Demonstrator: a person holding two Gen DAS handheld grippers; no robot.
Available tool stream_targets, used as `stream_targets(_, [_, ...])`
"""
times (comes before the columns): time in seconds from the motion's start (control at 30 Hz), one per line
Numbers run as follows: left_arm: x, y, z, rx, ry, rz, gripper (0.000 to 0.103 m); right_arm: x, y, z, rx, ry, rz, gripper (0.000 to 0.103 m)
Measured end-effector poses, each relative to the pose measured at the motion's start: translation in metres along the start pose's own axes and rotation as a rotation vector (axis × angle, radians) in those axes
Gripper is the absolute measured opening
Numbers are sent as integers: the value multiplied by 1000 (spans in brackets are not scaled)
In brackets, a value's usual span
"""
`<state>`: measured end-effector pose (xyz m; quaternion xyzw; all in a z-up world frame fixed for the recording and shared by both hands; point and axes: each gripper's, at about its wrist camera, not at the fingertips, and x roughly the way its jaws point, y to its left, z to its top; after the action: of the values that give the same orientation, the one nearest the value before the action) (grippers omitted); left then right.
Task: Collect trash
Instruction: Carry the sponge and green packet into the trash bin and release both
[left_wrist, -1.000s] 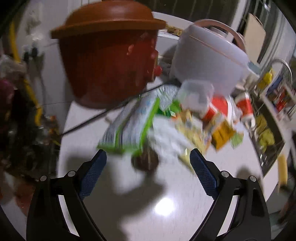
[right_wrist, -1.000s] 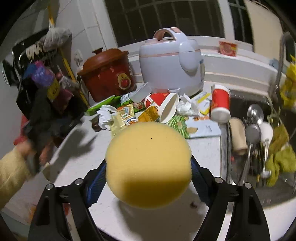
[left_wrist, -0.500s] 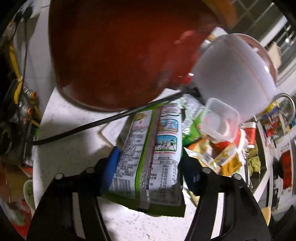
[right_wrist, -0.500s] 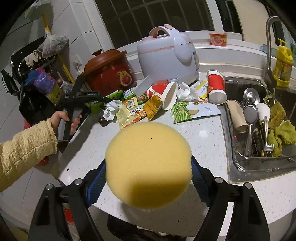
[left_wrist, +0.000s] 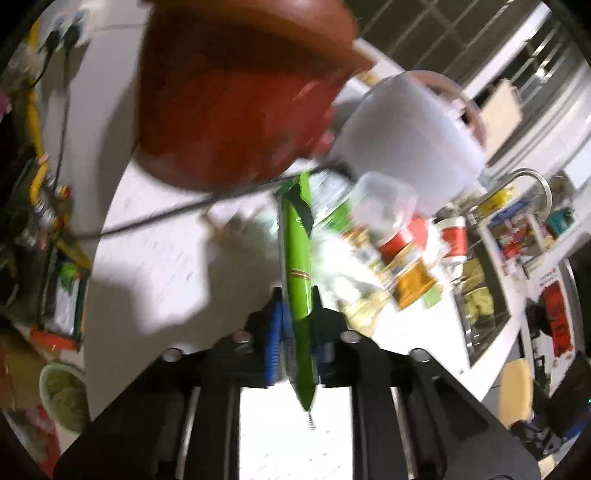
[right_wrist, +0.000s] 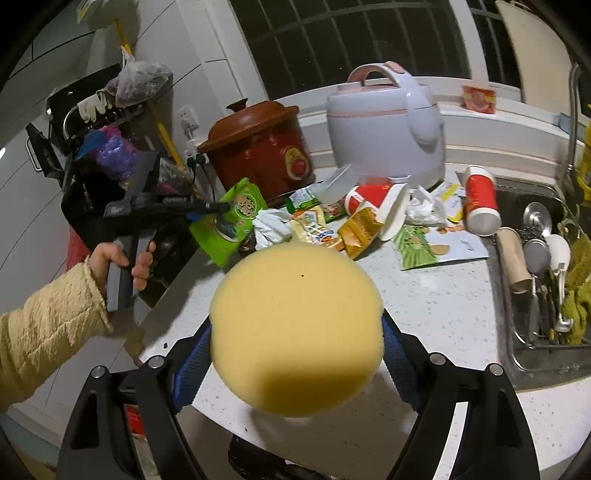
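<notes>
My left gripper (left_wrist: 297, 321) is shut on a green snack packet (left_wrist: 297, 266), held edge-on and lifted off the white counter (left_wrist: 162, 258). In the right wrist view the same packet (right_wrist: 229, 221) hangs from the left gripper (right_wrist: 218, 207) at the counter's left edge. My right gripper (right_wrist: 295, 350) is shut on a round yellow sponge (right_wrist: 295, 332) above the counter's front. A pile of trash lies behind it: a crumpled white tissue (right_wrist: 271, 227), an orange wrapper (right_wrist: 360, 230), a tipped red paper cup (right_wrist: 380, 206), a flat green-and-white packet (right_wrist: 432, 247).
A red-brown crock pot (right_wrist: 258, 147) and a white rice cooker (right_wrist: 384, 133) stand at the back. Another red cup (right_wrist: 480, 201) lies by the sink (right_wrist: 546, 280), which holds utensils and rags. A black bag rack (right_wrist: 110, 166) stands left of the counter. A black cord (left_wrist: 166, 218) crosses the counter.
My left gripper closed on the green packet and lifted it off the counter, turning it edge-on. My right gripper kept hold of the sponge and barely moved.
</notes>
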<state>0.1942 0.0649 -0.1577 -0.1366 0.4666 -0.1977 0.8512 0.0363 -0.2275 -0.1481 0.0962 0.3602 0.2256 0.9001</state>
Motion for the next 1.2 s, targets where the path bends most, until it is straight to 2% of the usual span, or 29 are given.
stream_targets(0.13, [-4, 12, -12, -53, -27, -20, 10, 3, 12, 4, -19, -4, 24, 81])
stream_targets(0.23, [-13, 8, -15, -37, -50, -27, 10, 6, 18, 4, -32, 2, 28, 81])
stream_targets(0.37, [-45, -1, -25, -26, -90, -82, 10, 2, 26, 5, -37, -5, 39, 81])
stream_targets(0.43, [-72, -13, -41, 25, -113, -126, 10, -5, 34, 5, -64, -8, 57, 81])
stream_targets(0.6, [-136, -37, -114, 133, -77, -158, 10, -31, 61, -6, -166, 22, 135, 81])
stream_targets(0.7, [-160, -33, -171, 138, 6, -167, 10, -39, 79, -27, -240, 96, 169, 81])
stream_targets(0.77, [-161, -30, -206, 124, 79, -145, 10, -37, 90, -47, -282, 166, 188, 81])
stream_targets(0.83, [-152, -24, -241, 111, 170, -124, 10, -26, 98, -76, -308, 275, 214, 81])
stream_targets(0.9, [-125, -17, -276, 108, 278, -65, 10, -13, 99, -101, -311, 349, 211, 81])
stream_targets(0.97, [-93, -5, -306, 105, 351, -35, 10, 9, 94, -133, -287, 429, 194, 81])
stream_targets(1.03, [-55, 10, -331, 72, 423, -14, 10, 30, 86, -163, -281, 487, 152, 81])
stream_targets(1.13, [15, 39, -368, 40, 485, 36, 10, 71, 64, -218, -255, 572, 68, 81])
stream_targets(1.17, [42, 48, -380, 45, 512, 100, 10, 90, 51, -239, -226, 608, 33, 81])
stream_targets(1.2, [59, 56, -389, 44, 538, 131, 10, 105, 42, -255, -198, 632, 9, 81])
